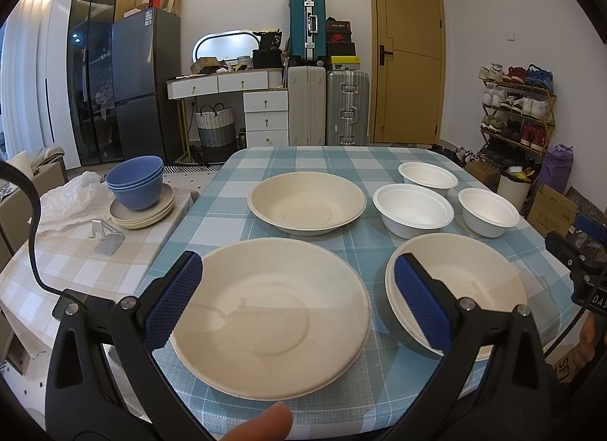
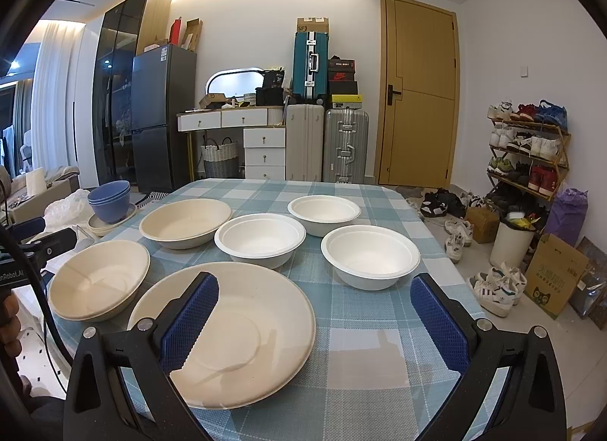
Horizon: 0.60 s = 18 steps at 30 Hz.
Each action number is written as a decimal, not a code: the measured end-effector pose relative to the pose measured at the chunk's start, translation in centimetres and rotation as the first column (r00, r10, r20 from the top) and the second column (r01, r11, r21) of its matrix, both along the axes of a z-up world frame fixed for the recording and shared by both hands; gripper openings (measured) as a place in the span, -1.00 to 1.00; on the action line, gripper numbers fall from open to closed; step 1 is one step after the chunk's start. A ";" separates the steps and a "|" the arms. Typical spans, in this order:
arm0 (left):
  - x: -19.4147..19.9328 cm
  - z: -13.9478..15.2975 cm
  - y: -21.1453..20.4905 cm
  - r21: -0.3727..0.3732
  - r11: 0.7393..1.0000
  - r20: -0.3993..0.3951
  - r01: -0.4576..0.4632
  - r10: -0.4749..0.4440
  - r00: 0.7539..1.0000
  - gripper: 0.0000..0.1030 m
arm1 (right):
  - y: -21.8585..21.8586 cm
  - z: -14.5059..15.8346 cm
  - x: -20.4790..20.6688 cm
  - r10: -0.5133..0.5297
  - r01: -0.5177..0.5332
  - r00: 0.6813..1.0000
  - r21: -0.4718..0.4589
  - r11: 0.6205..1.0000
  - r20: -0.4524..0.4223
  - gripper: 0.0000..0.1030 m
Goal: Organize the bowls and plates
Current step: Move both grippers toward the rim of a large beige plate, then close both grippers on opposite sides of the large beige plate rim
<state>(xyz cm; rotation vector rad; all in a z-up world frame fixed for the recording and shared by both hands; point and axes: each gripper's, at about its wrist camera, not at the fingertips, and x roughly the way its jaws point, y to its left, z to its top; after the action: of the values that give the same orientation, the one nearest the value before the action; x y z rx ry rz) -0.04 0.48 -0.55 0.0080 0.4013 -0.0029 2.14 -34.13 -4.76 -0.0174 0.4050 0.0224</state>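
Observation:
Three beige paper plates lie on the blue checked table (image 1: 212, 213). The near plate (image 1: 271, 317) lies just ahead of and below my open left gripper (image 1: 297, 262), whose blue pads hold nothing. A second beige plate (image 1: 466, 281) lies to its right and a third (image 1: 307, 202) farther back. Three white bowls (image 1: 413, 209) stand apart at the back right. In the right wrist view, my right gripper (image 2: 315, 279) is open and empty, above the table's front. Its left finger is over a beige plate (image 2: 242, 327), with a white bowl (image 2: 371, 257) ahead.
Stacked blue bowls (image 1: 136, 183) rest on beige plates on a lower side table at the left, beside a crumpled plastic bag (image 1: 68, 202) and a metal stand (image 1: 108, 240). Right of the table, shoes and cardboard boxes (image 2: 557, 277) cover the floor. A fingertip (image 1: 265, 422) shows at the bottom.

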 end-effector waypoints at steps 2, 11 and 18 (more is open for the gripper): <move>0.1 0.0 0.0 0.006 1.000 -0.013 -0.001 0.001 1.000 0.96 | 0.0 0.0 0.0 0.000 0.000 1.000 0.000 1.000 0.000 1.00; 0.4 0.4 1.0 -0.042 0.999 -0.003 -0.005 0.005 1.000 0.96 | 0.1 0.7 0.4 0.034 -0.034 0.999 0.011 0.999 0.002 1.00; 1.8 2.4 4.7 -0.102 0.994 0.032 -0.044 0.047 0.998 0.96 | 1.7 2.0 2.9 0.149 -0.149 0.988 -0.017 0.989 -0.034 1.00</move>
<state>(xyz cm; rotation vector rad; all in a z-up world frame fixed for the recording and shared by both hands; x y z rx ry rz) 1.75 5.19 1.81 -0.1009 0.3663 0.0221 5.08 -32.39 -2.78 -0.0666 0.4358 0.1666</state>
